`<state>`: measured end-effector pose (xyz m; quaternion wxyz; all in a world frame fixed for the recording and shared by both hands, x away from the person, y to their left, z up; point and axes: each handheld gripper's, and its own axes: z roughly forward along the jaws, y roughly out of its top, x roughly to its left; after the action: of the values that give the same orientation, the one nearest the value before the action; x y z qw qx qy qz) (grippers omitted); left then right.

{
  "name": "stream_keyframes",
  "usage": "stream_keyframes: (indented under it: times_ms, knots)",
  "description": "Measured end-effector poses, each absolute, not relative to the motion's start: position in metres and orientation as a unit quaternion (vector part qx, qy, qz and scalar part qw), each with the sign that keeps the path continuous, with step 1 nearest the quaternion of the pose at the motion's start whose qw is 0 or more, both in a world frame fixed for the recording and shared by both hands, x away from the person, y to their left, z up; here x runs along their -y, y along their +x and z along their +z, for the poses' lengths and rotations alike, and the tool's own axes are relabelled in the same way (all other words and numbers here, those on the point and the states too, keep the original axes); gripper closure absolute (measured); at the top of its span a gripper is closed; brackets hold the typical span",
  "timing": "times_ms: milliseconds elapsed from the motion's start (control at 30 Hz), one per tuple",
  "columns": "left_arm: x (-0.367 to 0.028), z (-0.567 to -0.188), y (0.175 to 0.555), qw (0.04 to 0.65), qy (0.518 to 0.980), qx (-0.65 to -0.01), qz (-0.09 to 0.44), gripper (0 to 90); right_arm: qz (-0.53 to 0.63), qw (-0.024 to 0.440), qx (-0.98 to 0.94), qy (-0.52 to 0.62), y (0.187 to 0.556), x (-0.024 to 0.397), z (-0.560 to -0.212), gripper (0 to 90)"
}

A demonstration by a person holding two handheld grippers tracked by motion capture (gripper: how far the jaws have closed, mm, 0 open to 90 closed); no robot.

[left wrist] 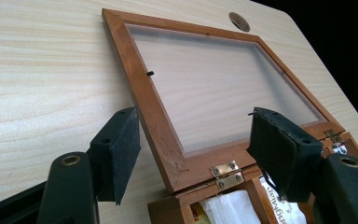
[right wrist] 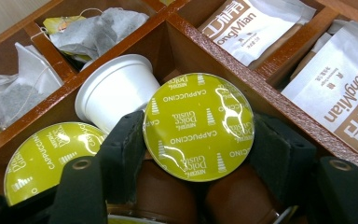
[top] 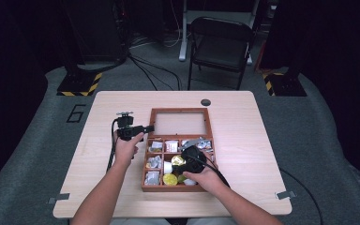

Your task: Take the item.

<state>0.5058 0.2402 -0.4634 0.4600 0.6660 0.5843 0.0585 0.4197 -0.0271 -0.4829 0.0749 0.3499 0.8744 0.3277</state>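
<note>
Between right claw [right wrist: 198, 154] jaws, capsule [right wrist: 198, 126], over wooden box [right wrist: 279, 107]

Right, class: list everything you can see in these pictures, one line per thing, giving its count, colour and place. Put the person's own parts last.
Table: one, light wood, centre of the room.
Wooden box: one, reddish-brown, mid-table, compartments open.
Lid: one, brown frame with clear pane, laid flat behind the box.
Capsule: one, yellow-green foil top reading cappuccino, between the right gripper's jaws.
Other capsules: at least two, one green-topped, one white lying on its side, same compartment.
Tea bags: several, grey-white, far compartments.
Sachets: several, white with brown print, neighbouring compartments.
Folding chair: one, black, beyond the table.
Left gripper: black, open, at the lid's left edge.
Right gripper: black, inside the box.
</note>
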Motion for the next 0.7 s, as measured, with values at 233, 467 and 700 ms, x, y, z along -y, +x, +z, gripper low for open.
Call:
stream_keyframes:
  times_ms: [233,467,700]
  knots:
    - [-0.241,-0.463,0.506,0.457,0.668,-0.585,0.058,33.5,0.335,0.076,-0.871,0.351,0.419,0.029,-0.476,36.9]
    - [-0.241,-0.463,0.506,0.458,0.665,-0.586,0.061,33.7,0.345,0.073,-0.868,0.349,0.418,0.034,-0.466,36.9]
    - [-0.241,-0.462,0.506,0.459,0.665,-0.586,0.062,33.7,0.353,0.077,-0.868,0.34,0.416,0.034,-0.456,36.9]
